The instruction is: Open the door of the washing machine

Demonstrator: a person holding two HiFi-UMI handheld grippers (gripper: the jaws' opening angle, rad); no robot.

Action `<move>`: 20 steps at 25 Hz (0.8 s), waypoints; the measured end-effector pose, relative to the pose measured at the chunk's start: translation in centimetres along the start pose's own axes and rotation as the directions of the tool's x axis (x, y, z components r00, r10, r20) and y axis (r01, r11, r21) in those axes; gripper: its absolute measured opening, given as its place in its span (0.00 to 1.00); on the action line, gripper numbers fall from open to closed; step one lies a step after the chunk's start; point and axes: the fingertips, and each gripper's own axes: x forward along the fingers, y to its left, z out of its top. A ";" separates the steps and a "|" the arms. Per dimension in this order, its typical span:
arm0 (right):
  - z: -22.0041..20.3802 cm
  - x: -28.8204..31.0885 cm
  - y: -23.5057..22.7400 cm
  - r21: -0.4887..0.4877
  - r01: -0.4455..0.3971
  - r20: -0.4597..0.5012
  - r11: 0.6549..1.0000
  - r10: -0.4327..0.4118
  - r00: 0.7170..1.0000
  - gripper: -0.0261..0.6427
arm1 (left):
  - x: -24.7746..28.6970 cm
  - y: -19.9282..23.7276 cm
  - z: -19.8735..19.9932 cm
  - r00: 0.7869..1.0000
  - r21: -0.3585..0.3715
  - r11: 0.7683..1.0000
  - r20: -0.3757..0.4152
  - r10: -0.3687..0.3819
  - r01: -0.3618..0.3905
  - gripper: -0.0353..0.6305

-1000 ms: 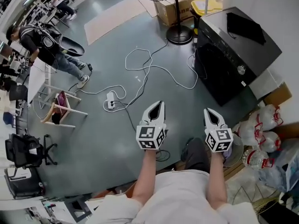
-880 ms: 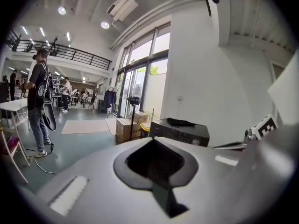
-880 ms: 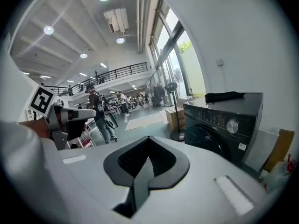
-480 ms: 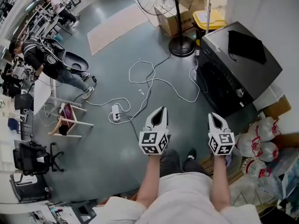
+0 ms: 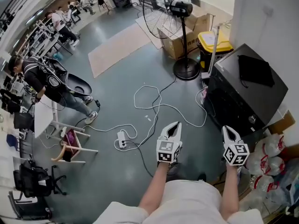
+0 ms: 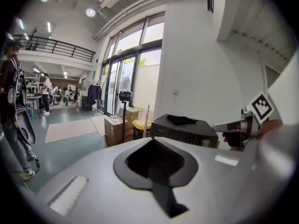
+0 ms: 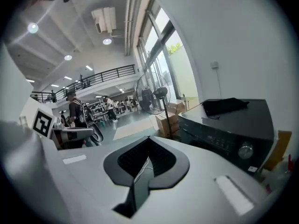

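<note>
Head view: door not yet opened.
Left tongs (image 5: 175, 125) and right tongs (image 5: 228, 129), both pressed together and empty, hang short of the black washing machine (image 5: 243, 92) at right; its door (image 5: 223, 107) looks shut. Loose cables (image 5: 154, 104) cross the grey floor (image 5: 117, 78). Left gripper view: machine ahead by a white wall (image 6: 196, 69). Right gripper view: control knob (image 7: 245, 150) near; reach and pull remain.

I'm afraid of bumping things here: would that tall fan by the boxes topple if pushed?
Pushed high up, the fan would probably tip: its big head sits atop a thin pole. Its round base looks broad and flat, so a low nudge would likelier slide it. The cable by the base might snag.
</note>
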 end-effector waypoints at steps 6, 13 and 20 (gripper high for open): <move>0.5 6.9 4.1 0.037 -0.002 0.037 0.999 0.001 0.999 0.04 | 1.7 7.5 -1.1 0.996 0.009 0.998 -0.054 -0.064 0.064 0.14; -3.7 12.6 2.7 0.060 0.062 -0.082 0.996 -0.057 0.995 0.04 | 5.9 12.1 -5.8 0.987 -0.080 0.994 -0.136 -0.080 0.069 0.14; -5.7 16.1 -2.3 0.126 0.168 -0.103 0.978 -0.156 0.982 0.04 | 12.2 10.1 -6.5 0.949 -0.027 0.979 -0.240 -0.205 0.204 0.14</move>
